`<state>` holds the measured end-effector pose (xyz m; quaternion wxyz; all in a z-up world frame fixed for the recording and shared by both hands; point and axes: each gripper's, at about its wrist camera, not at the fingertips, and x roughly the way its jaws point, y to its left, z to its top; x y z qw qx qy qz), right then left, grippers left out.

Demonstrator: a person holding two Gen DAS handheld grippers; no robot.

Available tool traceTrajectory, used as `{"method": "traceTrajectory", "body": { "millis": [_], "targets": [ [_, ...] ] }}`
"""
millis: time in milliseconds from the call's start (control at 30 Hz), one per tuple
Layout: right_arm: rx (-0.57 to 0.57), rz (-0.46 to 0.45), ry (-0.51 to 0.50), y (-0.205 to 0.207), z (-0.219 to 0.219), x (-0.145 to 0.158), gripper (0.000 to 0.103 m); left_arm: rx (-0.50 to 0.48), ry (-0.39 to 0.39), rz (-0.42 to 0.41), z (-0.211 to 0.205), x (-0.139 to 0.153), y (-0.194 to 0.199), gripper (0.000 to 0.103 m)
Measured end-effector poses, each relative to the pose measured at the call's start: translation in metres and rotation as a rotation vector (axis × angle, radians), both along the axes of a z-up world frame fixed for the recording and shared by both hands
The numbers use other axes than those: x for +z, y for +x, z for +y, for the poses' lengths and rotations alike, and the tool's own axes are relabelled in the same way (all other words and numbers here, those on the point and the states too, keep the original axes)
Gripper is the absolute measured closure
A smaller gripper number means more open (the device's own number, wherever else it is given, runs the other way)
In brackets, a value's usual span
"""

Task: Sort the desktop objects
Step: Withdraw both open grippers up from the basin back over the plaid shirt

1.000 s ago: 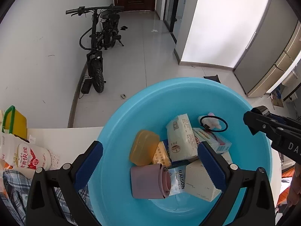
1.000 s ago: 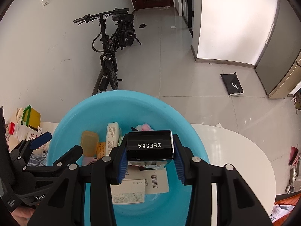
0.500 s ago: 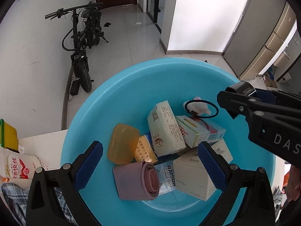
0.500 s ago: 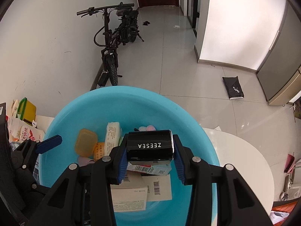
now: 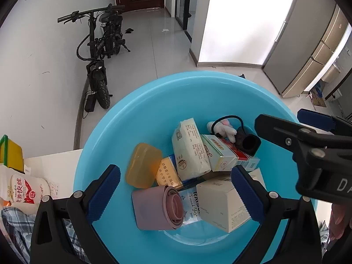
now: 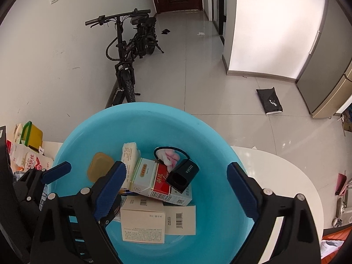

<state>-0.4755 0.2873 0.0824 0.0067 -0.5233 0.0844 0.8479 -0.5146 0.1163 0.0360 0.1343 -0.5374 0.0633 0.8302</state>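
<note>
The black ZEESEA box (image 6: 182,175), clamped between the right gripper's pads half a second ago, now lies released in the blue basin (image 6: 140,121). It rests tilted on the red-and-white carton (image 6: 154,182), just beside the pink plush hair tie (image 6: 169,157); its long axis runs diagonally, dark end face toward the right wrist camera. Right gripper (image 6: 176,191): jaws spread wide, empty. Left gripper (image 5: 176,193): likewise parted, holding nothing, above the basin's contents

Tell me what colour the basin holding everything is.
Light blue basin, clearest in the right wrist view.
</note>
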Motion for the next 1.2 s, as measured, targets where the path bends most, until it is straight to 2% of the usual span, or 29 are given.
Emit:
{"method": "traceTrajectory", "body": {
  "millis": [133,267,700,833,1100,1200],
  "targets": [
    [0.002,-0.003,0.011,0.005,0.003,0.001,0.011,0.003,-0.013,-0.011,-0.002,-0.002,0.003,0.001],
    [0.0,0.001,0.013,0.01,0.006,0.003,0.011,0.011,-0.076,-0.007,0.0,-0.001,0.005,0.001],
    [-0.005,0.04,0.005,0.023,0.009,0.015,0.011,0.021,-0.035,0.043,-0.004,0.021,0.02,0.001],
    [-0.031,0.098,-0.009,0.03,0.01,0.021,0.002,0.027,0.007,0.039,-0.006,0.024,0.024,0.001],
    [-0.016,0.113,0.024,0.038,0.006,0.028,0.001,0.045,0.04,0.04,-0.011,0.031,0.031,0.001],
    [-0.01,0.111,0.03,0.041,0.004,0.03,0.001,0.052,0.026,0.034,-0.01,0.032,0.033,0.001]
  ]
}}
